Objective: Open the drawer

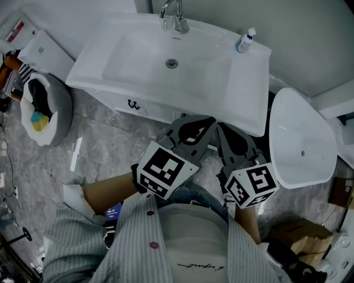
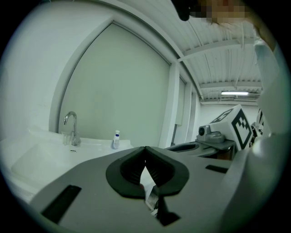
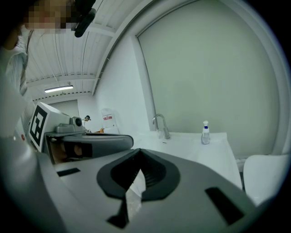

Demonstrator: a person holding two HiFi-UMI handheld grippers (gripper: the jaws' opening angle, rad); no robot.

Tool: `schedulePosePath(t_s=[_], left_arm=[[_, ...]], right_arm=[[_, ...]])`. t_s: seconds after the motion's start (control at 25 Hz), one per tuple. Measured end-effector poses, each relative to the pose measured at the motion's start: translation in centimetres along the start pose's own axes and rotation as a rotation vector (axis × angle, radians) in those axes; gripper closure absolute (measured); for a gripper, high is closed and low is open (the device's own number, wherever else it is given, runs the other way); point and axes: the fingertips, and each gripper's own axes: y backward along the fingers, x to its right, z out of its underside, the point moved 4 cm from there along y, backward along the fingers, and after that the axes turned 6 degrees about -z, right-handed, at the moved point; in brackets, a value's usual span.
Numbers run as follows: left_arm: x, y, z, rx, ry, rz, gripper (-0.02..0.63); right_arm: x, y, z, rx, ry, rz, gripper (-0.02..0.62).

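Note:
A white vanity [image 1: 243, 105] stands against the wall. Under the basin is its white drawer front [image 1: 152, 109], closed, with a small dark handle [image 1: 133, 104]. My left gripper [image 1: 203, 120] is held just in front of the vanity's front edge, right of the handle, jaws shut and empty. My right gripper [image 1: 222, 129] sits beside it, also shut on nothing. In the left gripper view the left gripper [image 2: 145, 148] has its tips meeting, level with the basin top. In the right gripper view the right gripper [image 3: 138, 150] is closed the same way. Neither touches the drawer.
A faucet [image 1: 174, 16] and a small pump bottle [image 1: 245, 40] stand on the basin top. A white toilet-like fixture [image 1: 301, 138] is close on the right. A bin with a white liner [image 1: 47, 110] sits left. Cardboard boxes [image 1: 296, 235] lie at lower right on the marble floor.

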Motion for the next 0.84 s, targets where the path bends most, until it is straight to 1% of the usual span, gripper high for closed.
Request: schedulePosePath(t_s=[0.84], left_arm=[[1.2, -0.3, 0.9, -0.037, -0.016, 0.053, 0.591]], right_arm=[[0.3, 0.8, 1.0, -0.006, -0.041, 0.019, 0.588]])
